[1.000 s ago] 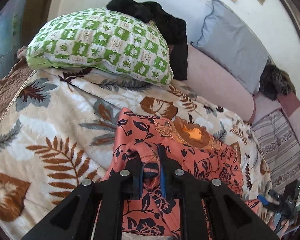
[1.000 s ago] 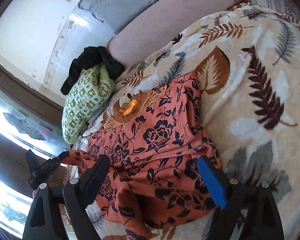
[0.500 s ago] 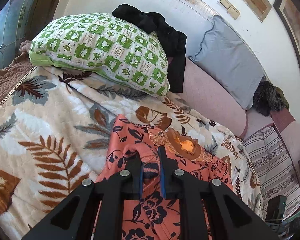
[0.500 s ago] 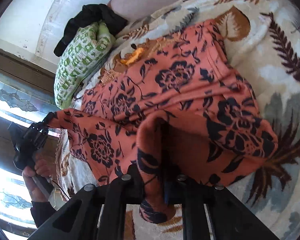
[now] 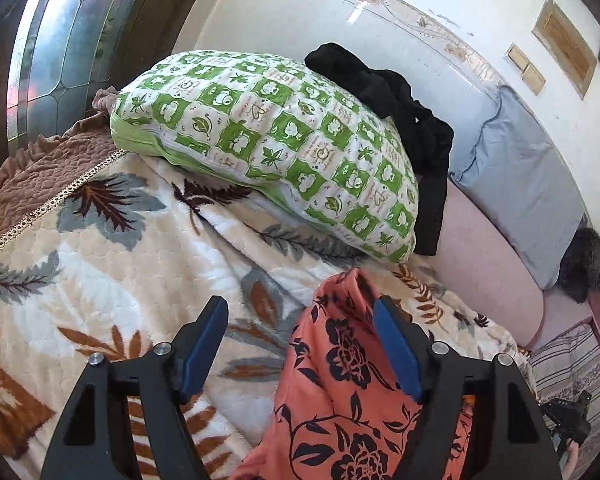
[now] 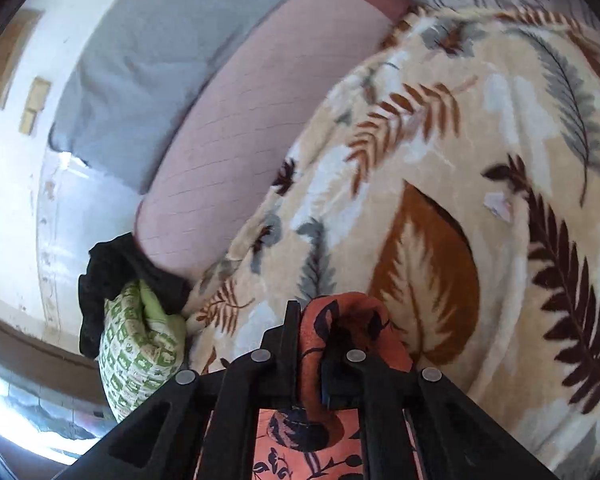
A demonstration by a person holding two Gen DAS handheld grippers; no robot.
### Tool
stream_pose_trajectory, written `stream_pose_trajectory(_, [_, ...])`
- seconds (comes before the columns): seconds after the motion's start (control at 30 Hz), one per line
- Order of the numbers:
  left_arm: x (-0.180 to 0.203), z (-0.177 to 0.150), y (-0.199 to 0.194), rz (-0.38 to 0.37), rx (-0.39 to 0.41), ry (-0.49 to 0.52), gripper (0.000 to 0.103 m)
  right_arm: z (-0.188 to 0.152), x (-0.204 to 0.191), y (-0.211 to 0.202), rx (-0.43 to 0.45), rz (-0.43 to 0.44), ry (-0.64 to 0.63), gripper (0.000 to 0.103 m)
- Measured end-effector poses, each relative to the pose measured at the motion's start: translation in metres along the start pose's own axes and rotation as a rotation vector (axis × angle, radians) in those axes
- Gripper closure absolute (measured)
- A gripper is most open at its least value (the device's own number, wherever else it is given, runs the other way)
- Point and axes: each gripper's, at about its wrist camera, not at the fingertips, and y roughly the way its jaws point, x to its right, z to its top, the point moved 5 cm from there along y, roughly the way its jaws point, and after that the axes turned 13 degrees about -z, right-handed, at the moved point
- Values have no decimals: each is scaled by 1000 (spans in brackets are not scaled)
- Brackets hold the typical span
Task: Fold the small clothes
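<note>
An orange garment with dark flowers (image 5: pixel 340 384) lies on the leaf-patterned blanket (image 5: pixel 100 272). In the left wrist view my left gripper (image 5: pixel 300 332) hovers over its left edge. The jaws are opening, and the cloth lies loose between them, close to the right blue pad (image 5: pixel 396 352). In the right wrist view my right gripper (image 6: pixel 312 328) is shut on a bunched fold of the orange garment (image 6: pixel 352 316). The fold is lifted over the blanket (image 6: pixel 480 200). The rest of the garment hangs below, out of sight.
A green checked pillow (image 5: pixel 268 148) lies at the blanket's far end with a black garment (image 5: pixel 400 108) draped behind it. A pink cushion (image 5: pixel 488 264) and a grey pillow (image 5: pixel 520 184) lean on the white wall. A brown quilt (image 5: pixel 32 184) borders the left.
My left gripper has opened and let go of the garment's edge. My right gripper closed on a fold of the garment and swung it across, over the blanket.
</note>
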Motion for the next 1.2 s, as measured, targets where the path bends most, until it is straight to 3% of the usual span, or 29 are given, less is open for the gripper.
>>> stream_pose_trajectory(0.03, [-3, -1, -1, -2, -5, -14, 27, -4, 9, 6, -16, 4, 6, 90])
stream_pose_trajectory(0.1, [-5, -7, -2, -10, -12, -48, 27, -14, 29, 7, 18, -6, 2, 74])
stream_pose_trajectory(0.17, [-3, -18, 4, 8, -76, -45, 27, -18, 48, 2, 48, -6, 28, 9])
stream_pose_trajectory(0.27, [0, -38, 14, 83, -173, 15, 27, -22, 61, -13, 80, 18, 83, 8])
stream_pose_trajectory(0.43, [14, -63, 25, 90, -272, 82, 27, -43, 28, -33, 81, 2, -176, 12])
stream_pose_trajectory(0.5, [22, -68, 25, 88, -290, 133, 27, -58, 6, -33, 65, -8, -316, 28])
stream_pose_trajectory(0.63, [30, -76, 27, 73, -314, 188, 27, -92, -26, 6, -129, -56, -534, 36])
stream_pose_trajectory(0.77, [28, -85, 39, 81, -366, 193, 27, -100, -60, 71, -265, -192, -712, 36])
stream_pose_trajectory(0.83, [23, -89, 45, 103, -392, 197, 27, -76, -80, 91, -197, -225, -671, 36])
stream_pose_trajectory(0.93, [12, -95, 52, 144, -429, 182, 27, -31, -113, 71, 176, -229, -597, 35])
stream_pose_trajectory(0.97, [8, -95, 53, 147, -433, 172, 27, -26, -121, 59, 259, -212, -578, 35])
stream_pose_trajectory(1.03, [4, -91, 51, 143, -429, 151, 27, -32, -133, 49, 263, -149, -580, 35])
stream_pose_trajectory(1.2, [5, -86, 43, 155, -403, 149, 27, -94, -132, 37, 132, -71, -735, 35])
